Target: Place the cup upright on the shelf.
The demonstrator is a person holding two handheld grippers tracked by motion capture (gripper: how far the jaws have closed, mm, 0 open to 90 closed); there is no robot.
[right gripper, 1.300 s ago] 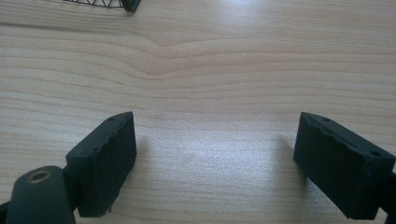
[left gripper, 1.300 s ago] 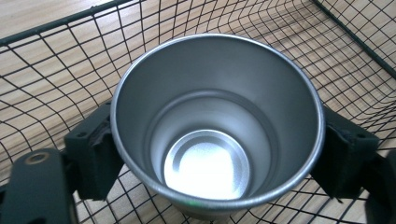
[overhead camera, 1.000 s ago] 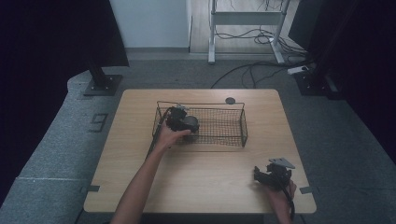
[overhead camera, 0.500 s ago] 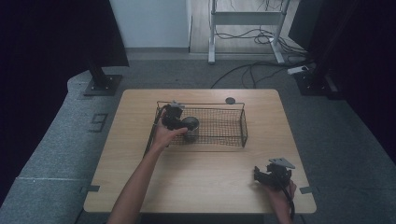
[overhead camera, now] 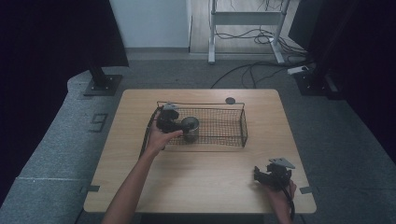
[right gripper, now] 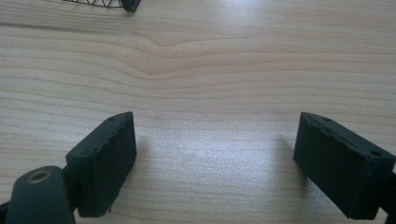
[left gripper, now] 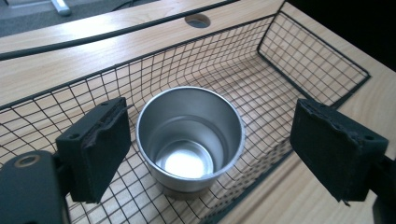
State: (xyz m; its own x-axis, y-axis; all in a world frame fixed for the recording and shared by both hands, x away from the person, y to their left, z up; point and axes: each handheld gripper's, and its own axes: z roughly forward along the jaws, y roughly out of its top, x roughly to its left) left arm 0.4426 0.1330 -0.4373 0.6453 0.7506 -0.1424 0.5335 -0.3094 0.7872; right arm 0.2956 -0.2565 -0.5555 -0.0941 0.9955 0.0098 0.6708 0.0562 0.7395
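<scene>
since the earlier frames your left hand (overhead camera: 156, 139) has pulled back a little toward the left end of the wire basket (overhead camera: 232, 134), and the metal cup (overhead camera: 190, 128) now stands free of your left gripper (overhead camera: 173, 122); your right gripper (overhead camera: 273, 173) has stayed where it was.

take the wire basket as your landmark. the metal cup (left gripper: 190, 140) stands upright on the mesh floor in the basket's left part, close to the long side nearest you, mouth up, nothing visible inside. your left gripper sits at the basket's left end, reaching in over the rim and pointing along the basket toward the cup. in the left gripper view its two black jaws stand wide apart, one on either side of the cup, and neither pad (left gripper: 100, 149) touches the cup wall; it has hold of nothing.

beyond the basket's far long side, a small round hole (overhead camera: 230, 100) sits in the wooden table (overhead camera: 196, 177).

your right gripper rests well apart from the basket, toward you and past its right end, near the table's near right corner, with your right hand (overhead camera: 281, 196) behind it. in the right gripper view its jaws are spread wide over bare wood grain with nothing between them, and a corner of the basket (right gripper: 112, 4) shows at the top edge.
</scene>
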